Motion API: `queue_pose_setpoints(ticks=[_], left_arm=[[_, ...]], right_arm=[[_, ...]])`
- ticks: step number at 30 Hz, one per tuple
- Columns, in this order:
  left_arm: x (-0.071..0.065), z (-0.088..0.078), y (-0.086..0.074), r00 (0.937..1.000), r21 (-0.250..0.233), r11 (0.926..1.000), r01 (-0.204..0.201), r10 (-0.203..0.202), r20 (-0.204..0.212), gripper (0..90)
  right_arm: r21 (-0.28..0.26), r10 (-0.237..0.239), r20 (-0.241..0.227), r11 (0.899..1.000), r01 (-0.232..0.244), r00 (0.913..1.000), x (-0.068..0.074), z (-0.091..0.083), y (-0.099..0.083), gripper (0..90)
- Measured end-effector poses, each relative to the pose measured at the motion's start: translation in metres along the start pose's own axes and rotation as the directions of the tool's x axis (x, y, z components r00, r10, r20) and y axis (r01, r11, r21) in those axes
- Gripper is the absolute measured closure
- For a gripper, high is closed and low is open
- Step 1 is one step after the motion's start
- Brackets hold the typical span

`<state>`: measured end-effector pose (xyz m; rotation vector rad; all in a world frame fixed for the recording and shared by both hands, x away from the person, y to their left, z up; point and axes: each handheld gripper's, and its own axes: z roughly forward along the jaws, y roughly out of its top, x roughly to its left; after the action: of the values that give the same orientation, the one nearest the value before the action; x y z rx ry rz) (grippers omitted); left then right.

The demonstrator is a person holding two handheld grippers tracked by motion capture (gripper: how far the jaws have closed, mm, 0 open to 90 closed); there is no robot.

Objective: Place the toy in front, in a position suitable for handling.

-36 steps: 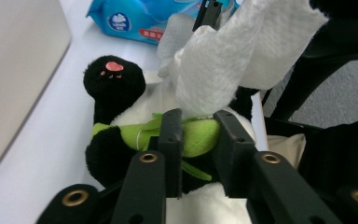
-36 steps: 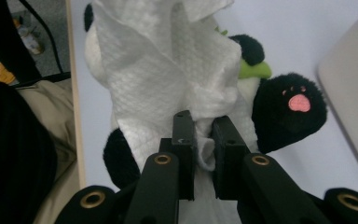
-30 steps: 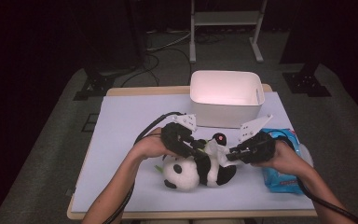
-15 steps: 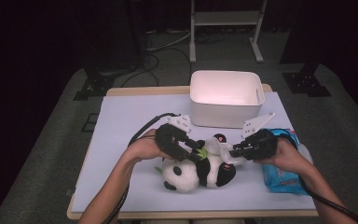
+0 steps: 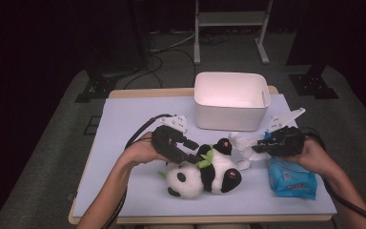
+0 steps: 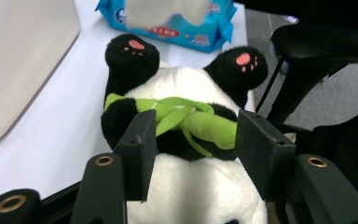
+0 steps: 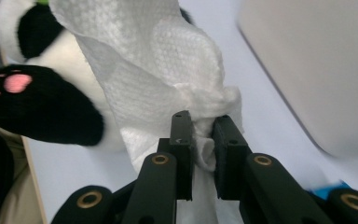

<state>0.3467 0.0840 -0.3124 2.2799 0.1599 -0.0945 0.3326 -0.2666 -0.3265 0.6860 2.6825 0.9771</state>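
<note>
A black-and-white plush panda (image 5: 205, 174) lies on its back on the pale table mat, a green bamboo sprig across its chest (image 6: 191, 121). My left gripper (image 5: 190, 150) reaches over the panda (image 6: 191, 79). Its jaws have just been opening and now stand apart on either side of the sprig (image 6: 196, 133), not squeezing it. To the right, my right gripper (image 5: 256, 149) is shut on a crumpled white wipe (image 5: 243, 148). The wipe (image 7: 144, 70) hangs from the closed jaws (image 7: 201, 123), next to the panda's black paw (image 7: 32, 102).
A white bin (image 5: 228, 114) stands on the mat behind the panda; it is also seen here (image 6: 23, 56) and here (image 7: 317, 70). A blue pack of wipes (image 5: 290, 179) lies under the right hand, near the mat's right edge. A black chair (image 6: 326, 42) stands past the table's front edge.
My right gripper has drawn to the right with the wipe, away from the panda. The left gripper's jaws have spread apart over the panda's chest; that hand has hardly moved.
</note>
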Motion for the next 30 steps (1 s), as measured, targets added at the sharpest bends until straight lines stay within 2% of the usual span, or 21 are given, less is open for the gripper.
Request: queue_pose_setpoints(ticks=[6,8,12,15,19,24,30], left_arm=[[0.001,-0.002,-0.002,0.9998,0.006,0.9999,0.012,-0.012,-0.016,45.5],[0.002,-0.003,-0.003,0.9997,0.004,0.9999,0.014,-0.013,-0.018,45.3],[0.003,-0.005,-0.003,0.9996,0.007,0.9999,0.015,-0.015,-0.024,43.9],[0.005,-0.006,-0.003,0.9993,0.005,0.9998,0.020,-0.020,-0.032,43.6],[0.008,-0.009,-0.004,0.9984,0.011,0.9997,0.020,-0.019,-0.053,43.0],[0.009,-0.011,-0.006,0.9975,0.001,0.9995,0.030,-0.030,-0.064,41.9],[0.008,-0.010,-0.007,0.9973,0.000,0.9995,0.032,-0.032,-0.066,40.7]], right_arm=[[0.023,0.060,0.066,0.998,-0.062,0.9960,-0.015,-0.018,-0.021,79.2],[0.020,0.088,0.082,0.996,-0.089,0.9928,-0.020,-0.024,-0.030,78.4],[0.012,0.112,0.113,0.993,-0.114,0.9873,-0.026,-0.037,-0.041,78.4],[0.004,0.150,0.131,0.988,-0.152,0.9800,-0.033,-0.045,-0.051,78.3],[0.028,0.183,0.154,0.982,-0.189,0.9710,-0.039,-0.048,-0.064,78.0],[0.043,0.228,0.164,0.970,-0.238,0.9597,-0.043,-0.044,-0.083,73.7],[0.018,0.252,0.131,0.966,-0.257,0.9588,-0.040,-0.047,-0.092,65.0]])
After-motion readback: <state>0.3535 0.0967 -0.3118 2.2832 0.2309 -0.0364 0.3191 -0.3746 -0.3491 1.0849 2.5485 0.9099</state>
